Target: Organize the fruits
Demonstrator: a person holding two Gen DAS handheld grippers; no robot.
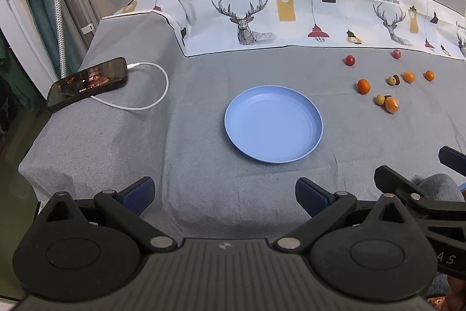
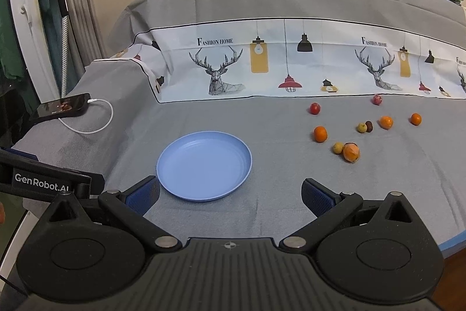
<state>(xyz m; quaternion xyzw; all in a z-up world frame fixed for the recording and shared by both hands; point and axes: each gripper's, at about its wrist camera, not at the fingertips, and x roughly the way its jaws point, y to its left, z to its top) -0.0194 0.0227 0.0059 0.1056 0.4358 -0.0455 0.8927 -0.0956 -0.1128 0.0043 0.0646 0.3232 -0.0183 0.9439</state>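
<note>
With both the left claw (image 1: 224, 196) and the right claw (image 2: 230, 196) released and nothing grasped, no fruit is yet gathered: the small round orange, red and yellow fruits (image 2: 320, 134) lie scattered on the grey bedspread (image 2: 276, 209) at two o'clock of the bare round blue plastic plate (image 2: 204, 165), so a reach there is called for next.

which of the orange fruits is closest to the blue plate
The round orange fruit standing alone at the left edge of the scattered cluster. The other orange ones lie farther right of the round blue plastic plate.
</note>
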